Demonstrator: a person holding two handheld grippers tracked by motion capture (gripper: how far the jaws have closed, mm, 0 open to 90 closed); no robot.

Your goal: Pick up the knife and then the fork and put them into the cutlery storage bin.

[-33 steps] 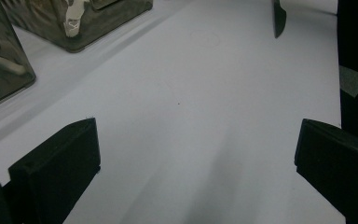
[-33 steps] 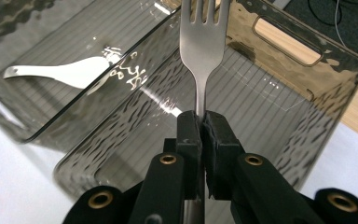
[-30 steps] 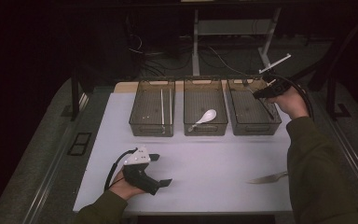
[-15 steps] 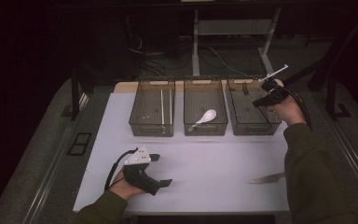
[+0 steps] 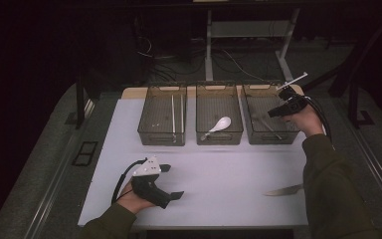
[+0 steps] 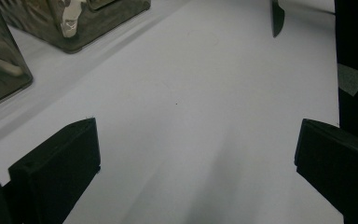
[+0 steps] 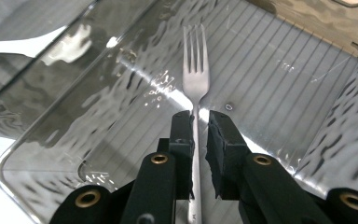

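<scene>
A metal fork [image 7: 196, 79] lies in the right clear bin [image 5: 251, 102], tines pointing away from my right gripper [image 7: 199, 119]. The fork's handle runs between the right jaws, which have just been opening; a thin gap shows beside the handle. In the high view the right gripper [image 5: 278, 110] dips over that bin, held by a hand. My left gripper [image 5: 173, 181] rests on the white table near the front left, jaws wide apart with nothing between them [image 6: 196, 154].
A white spoon [image 5: 219, 126] lies in the middle bin [image 5: 219, 139]. Thin chopsticks [image 5: 173, 112] lie in the left bin [image 5: 161, 138]. A knife [image 5: 284, 190] rests on the table at the front right, its tip [image 6: 277, 18] far ahead of the left jaws.
The right hand has sunk toward the right bin with the fork. The left gripper has stayed where it was.
</scene>
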